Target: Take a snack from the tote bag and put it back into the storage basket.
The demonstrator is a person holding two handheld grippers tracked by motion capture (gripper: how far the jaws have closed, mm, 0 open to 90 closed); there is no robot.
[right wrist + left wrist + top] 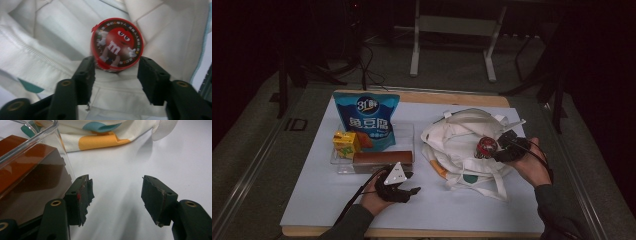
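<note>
Your right gripper is over the white tote bag, and its jaws stand apart. The round red M&M's candy tin lies just beyond the fingertips, a little between them at its lower edge. In the right gripper view the left pad seems to touch the rim of the tin or to be just beside it; I cannot tell which, because the picture is a bit blurred. The right pad is clear of the tin. The tin rests on the cloth of the bag with its printed lid facing the camera. In the high view you see the tin on the right part of the bag, directly in front of your right gripper.

Your left gripper is also open, with nothing between its jaws. It is low over the white table cover, just beside the corner of the clear plastic bin. Inside the bin lies a brown bar-shaped packet. In the high view the bin also holds a blue snack bag standing upright and a yellow drink carton. Your left gripper is well apart from the tin.
</note>
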